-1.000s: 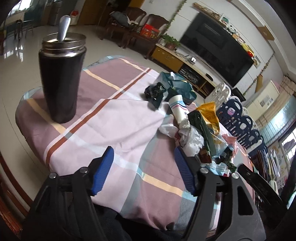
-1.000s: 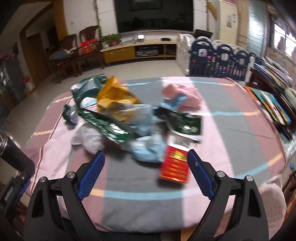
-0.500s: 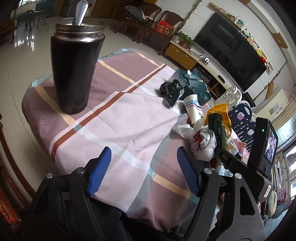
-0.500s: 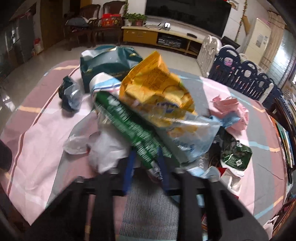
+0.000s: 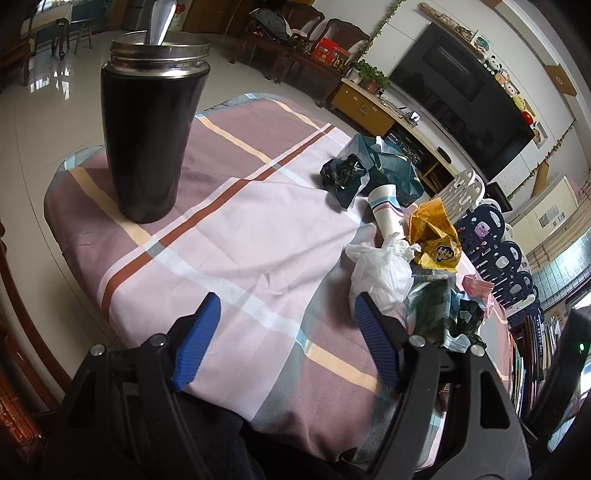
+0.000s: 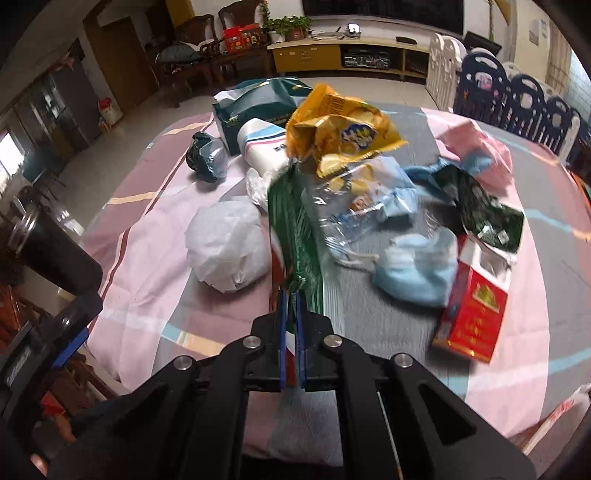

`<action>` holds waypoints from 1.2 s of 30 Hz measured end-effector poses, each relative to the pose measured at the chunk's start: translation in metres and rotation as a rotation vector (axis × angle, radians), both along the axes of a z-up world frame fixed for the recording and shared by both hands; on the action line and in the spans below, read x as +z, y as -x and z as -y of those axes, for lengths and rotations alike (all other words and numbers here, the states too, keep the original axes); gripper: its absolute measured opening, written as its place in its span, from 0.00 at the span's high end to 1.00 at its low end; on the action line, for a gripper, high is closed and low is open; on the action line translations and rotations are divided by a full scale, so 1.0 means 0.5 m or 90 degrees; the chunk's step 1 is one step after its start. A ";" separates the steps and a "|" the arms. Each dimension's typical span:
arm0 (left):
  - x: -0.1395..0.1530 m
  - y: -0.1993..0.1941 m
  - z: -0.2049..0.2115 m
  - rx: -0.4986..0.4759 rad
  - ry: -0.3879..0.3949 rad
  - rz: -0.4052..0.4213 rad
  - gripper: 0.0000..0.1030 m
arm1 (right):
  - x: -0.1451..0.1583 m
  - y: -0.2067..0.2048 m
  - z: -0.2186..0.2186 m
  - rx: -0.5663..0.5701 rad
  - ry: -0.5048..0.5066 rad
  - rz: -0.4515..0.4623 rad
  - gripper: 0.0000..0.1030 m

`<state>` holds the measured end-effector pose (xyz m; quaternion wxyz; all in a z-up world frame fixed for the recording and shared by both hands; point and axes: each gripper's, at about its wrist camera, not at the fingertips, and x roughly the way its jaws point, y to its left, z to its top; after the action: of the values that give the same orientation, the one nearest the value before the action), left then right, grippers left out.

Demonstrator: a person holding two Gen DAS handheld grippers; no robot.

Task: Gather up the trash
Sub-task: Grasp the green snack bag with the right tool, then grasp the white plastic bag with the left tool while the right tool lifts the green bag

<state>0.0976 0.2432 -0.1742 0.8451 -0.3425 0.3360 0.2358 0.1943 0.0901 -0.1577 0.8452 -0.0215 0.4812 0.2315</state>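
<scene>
Here the right gripper [image 6: 291, 314] has its blue pads pressed together on the near end of a long green wrapper [image 6: 295, 229], which runs away from the jaws into the middle of the trash heap on the checked tablecloth [image 6: 147, 236]. Its printing is too blurred to read. On top of the wrapper's far end lies a yellow chip bag [image 6: 343, 136] with a round blue logo whose letters I cannot make out, and under that a clear plastic bag [image 6: 362, 206]. Left of the wrapper sits a white plastic bag [image 6: 225, 247]; farther off are a striped paper cup [image 6: 264, 146] on its side, a dark teal bag [image 6: 255, 107] with small gold print, and a small black bag [image 6: 207, 157]. To the right lie a light blue face mask [image 6: 417, 269], a red carton [image 6: 472, 314] with a gold emblem, a dark green packet [image 6: 487, 218] and a pink wrapper [image 6: 480, 147]. The left gripper [image 5: 284, 332] hangs over bare cloth at the table's near edge, spread wide with nothing between its pads, having just opened a little further. A black tumbler [image 5: 151, 125] with a steel rim and a spoon [image 5: 159, 18] in it stands far left. Beyond the table are a tiled floor, wooden chairs, a low yellow cabinet [image 6: 306, 55] under a wall television [image 5: 465, 96], and a blue-and-white playpen fence [image 6: 517, 96].
</scene>
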 end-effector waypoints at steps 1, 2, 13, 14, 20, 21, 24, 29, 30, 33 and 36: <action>0.000 -0.001 0.000 0.000 0.000 -0.001 0.26 | 0.001 0.005 0.013 -0.009 -0.006 -0.004 0.94; 0.000 -0.001 0.000 0.000 -0.001 -0.001 0.26 | 0.000 0.009 0.023 -0.018 -0.009 -0.006 0.94; -0.002 0.000 -0.001 -0.001 0.002 -0.005 0.24 | -0.022 0.033 0.044 -0.047 -0.006 -0.031 0.90; -0.002 0.000 -0.001 0.000 0.003 -0.005 0.24 | -0.023 0.034 0.041 -0.046 -0.004 -0.030 0.87; -0.005 0.002 -0.003 0.005 0.010 -0.009 0.22 | -0.026 0.034 0.040 -0.064 0.008 -0.015 0.42; -0.005 0.002 -0.004 0.006 0.012 -0.009 0.22 | -0.028 0.030 0.038 -0.065 0.010 -0.018 0.39; -0.005 0.002 -0.003 0.007 0.013 -0.012 0.22 | -0.035 0.013 0.026 -0.066 0.023 -0.019 0.33; -0.005 0.000 -0.002 0.006 0.011 -0.016 0.21 | -0.049 -0.006 -0.018 -0.042 0.075 -0.022 0.33; -0.005 0.000 -0.002 0.006 0.010 -0.016 0.21 | -0.055 -0.009 -0.030 -0.035 0.098 -0.024 0.33; -0.005 -0.001 -0.002 0.003 0.007 -0.018 0.21 | -0.071 -0.008 -0.053 -0.018 0.143 -0.029 0.61; -0.004 -0.003 0.000 0.000 0.000 -0.021 0.21 | -0.067 -0.004 -0.050 -0.027 0.156 -0.013 0.89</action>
<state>0.0992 0.2434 -0.1760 0.8394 -0.3385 0.3499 0.2415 0.1963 0.1151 -0.1910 0.8362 -0.1119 0.5146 0.1534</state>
